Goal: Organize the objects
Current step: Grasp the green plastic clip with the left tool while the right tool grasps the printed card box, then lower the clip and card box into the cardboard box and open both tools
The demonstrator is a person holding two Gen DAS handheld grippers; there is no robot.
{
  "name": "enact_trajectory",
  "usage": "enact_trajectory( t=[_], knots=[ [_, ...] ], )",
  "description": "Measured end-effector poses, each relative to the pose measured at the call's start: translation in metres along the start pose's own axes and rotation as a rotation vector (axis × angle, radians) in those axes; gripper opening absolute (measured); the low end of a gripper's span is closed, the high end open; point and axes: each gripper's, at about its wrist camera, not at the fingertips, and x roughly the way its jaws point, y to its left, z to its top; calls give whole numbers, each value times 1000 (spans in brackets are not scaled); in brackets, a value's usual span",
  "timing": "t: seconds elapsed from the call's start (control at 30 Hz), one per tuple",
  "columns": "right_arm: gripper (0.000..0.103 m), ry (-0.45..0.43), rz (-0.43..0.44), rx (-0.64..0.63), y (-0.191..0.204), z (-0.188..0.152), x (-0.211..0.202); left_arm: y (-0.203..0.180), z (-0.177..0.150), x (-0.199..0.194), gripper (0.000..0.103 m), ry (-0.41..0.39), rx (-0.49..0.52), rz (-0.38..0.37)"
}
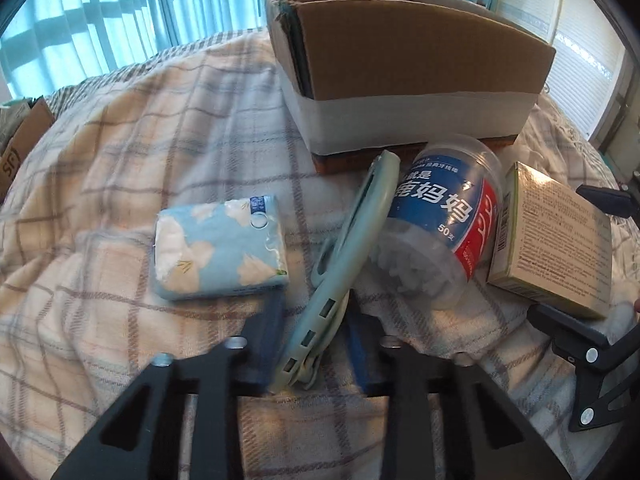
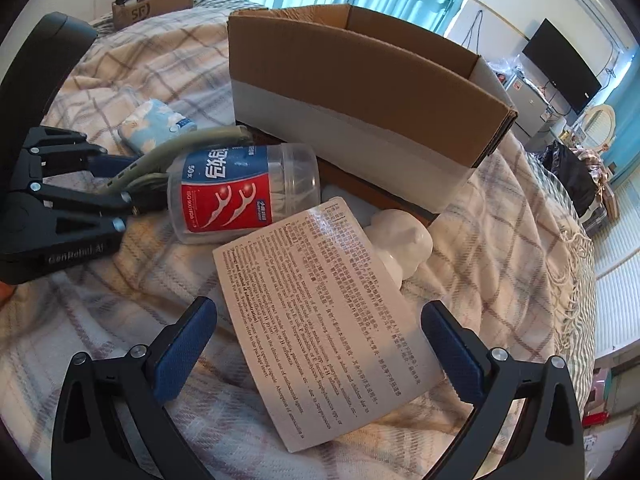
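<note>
Little of the sorting looks done. The cardboard box stands open on the bed's plaid blanket, at the far side of the clutter, and as much of its inside as shows holds nothing; its floor is hidden, so I cannot tell for certain.

Everything visible lies outside the box, on the blanket in front of it. The tissue pack sits to the left, apart from the rest. The pale green hair clip lies beside the floss pick jar, which is tipped on its side and leans against the clip. To the right rests the medicine box, with a small white figurine partly tucked behind it, near the cardboard box's front wall.

The left tool has its blue pads either side of the near end of the hair clip, close against it, seemingly clenched on it; the clip looks not yet lifted clear. The right tool is spread wide, straddling the medicine box without touching it.

So, by my judgement, one pick is under way, a second is lined up, and all five items remain to be boxed.
</note>
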Motion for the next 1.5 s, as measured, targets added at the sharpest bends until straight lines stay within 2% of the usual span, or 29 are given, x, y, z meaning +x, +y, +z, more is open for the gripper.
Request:
enact_trajectory(
  t=[0.17,0.37,0.53,0.73,0.93,1.13,1.3,1.5],
  knots=[
    [97,20,-3,13,-2,0,4,-6,-5,-7,17,-10,19,-24],
    [92,30,-3,24,-7,1,-1,-6,-12,-21,16,63,-16,-64],
    [84,3,6,74,-16,5,-24,-1,-15,-43,15,50,-38,-75],
    [83,-51,-7,90,-15,8,-62,0,-16,-72,14,23,-62,-75],
    [82,-132,-46,105,-21,18,-117,-4,-8,-120,13,-75,-76,-78],
    [82,-224,-74,114,-27,34,-166,-9,20,-167,13,-183,-64,-80],
    [82,-319,-67,120,-36,58,-197,-13,58,-201,13,-272,-47,-66],
    [81,-376,-56,134,-48,96,-203,-17,108,-209,13,-336,-27,-61]
  ],
)
